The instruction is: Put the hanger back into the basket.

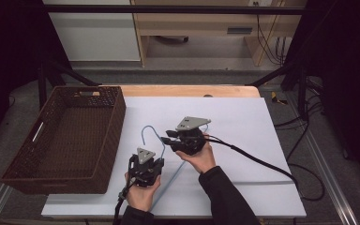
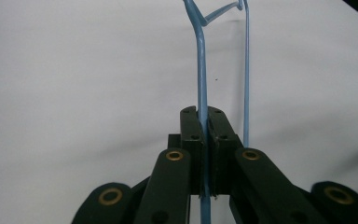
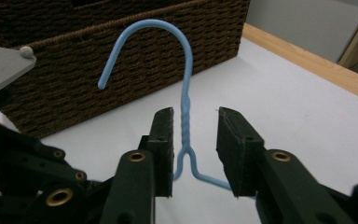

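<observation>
Left gripper (image 1: 150, 158), held low near the person's edge of the table, has its jaws clamped tight on a thin wire of the blue wire hanger (image 1: 151, 133); in the left gripper view the pads (image 2: 192, 140) pinch that wire (image 2: 201, 70) between them, and a second wire of the same hanger runs just beside the jaws on their right. To this gripper's left stands a brown wicker basket (image 1: 117, 112) with a cut-out handle, resting on the pale sheet (image 1: 243, 117) that covers the wooden table (image 1: 187, 90).

Moving right, the hanger's hook curves up between the two grippers, its open end turned towards the basket. The right gripper (image 1: 168, 137) sits just beyond and to the right of the left one, tilted so its jaws point at the hanger's neck. Its jaws stand apart, and in the right gripper view the twisted neck (image 3: 185, 126) rises in the gap between them, close by the left jaw and well clear of the right one. A black cable (image 1: 258, 161) trails from this gripper off to the right across the sheet.
</observation>
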Tool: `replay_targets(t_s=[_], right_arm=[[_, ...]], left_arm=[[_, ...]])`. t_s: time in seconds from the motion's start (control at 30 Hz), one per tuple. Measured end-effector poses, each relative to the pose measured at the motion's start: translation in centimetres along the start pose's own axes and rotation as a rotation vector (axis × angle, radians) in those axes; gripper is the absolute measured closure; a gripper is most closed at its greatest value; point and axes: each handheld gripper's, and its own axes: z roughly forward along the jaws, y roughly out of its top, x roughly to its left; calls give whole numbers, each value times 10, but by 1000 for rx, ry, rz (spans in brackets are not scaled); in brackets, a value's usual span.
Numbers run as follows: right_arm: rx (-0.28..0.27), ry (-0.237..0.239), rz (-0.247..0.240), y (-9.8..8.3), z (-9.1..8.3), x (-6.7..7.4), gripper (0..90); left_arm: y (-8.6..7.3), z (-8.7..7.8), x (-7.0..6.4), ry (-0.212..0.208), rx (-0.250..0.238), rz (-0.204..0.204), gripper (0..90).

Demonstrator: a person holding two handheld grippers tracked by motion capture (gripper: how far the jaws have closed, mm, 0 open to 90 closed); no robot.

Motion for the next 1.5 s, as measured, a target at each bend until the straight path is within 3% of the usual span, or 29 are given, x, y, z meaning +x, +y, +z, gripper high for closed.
replay_targets(t_s=[0.23,0.43,0.7,0.93,1.13,1.33,1.5], right_arm=[[-15,-53,17,-13,-44,-11,516],[-58,-99,62,-32,-82,-22,369],[-72,-152,112,-59,-114,-31,155],[-98,-198,153,-81,-140,-39,91],[-88,-217,183,-96,-157,-43,59],[-84,-236,198,-106,-165,-45,48],[-77,-247,202,-111,-169,-44,43]], left_arm=[[12,-9,-4,-6,-28,35,874],[26,-13,-4,-10,-45,68,874],[48,-21,2,-47,-65,105,874],[73,-35,9,-46,-82,168,874],[90,-46,20,-80,-78,203,874],[102,-60,27,-84,-70,270,874],[112,-71,37,-94,-70,291,874]])
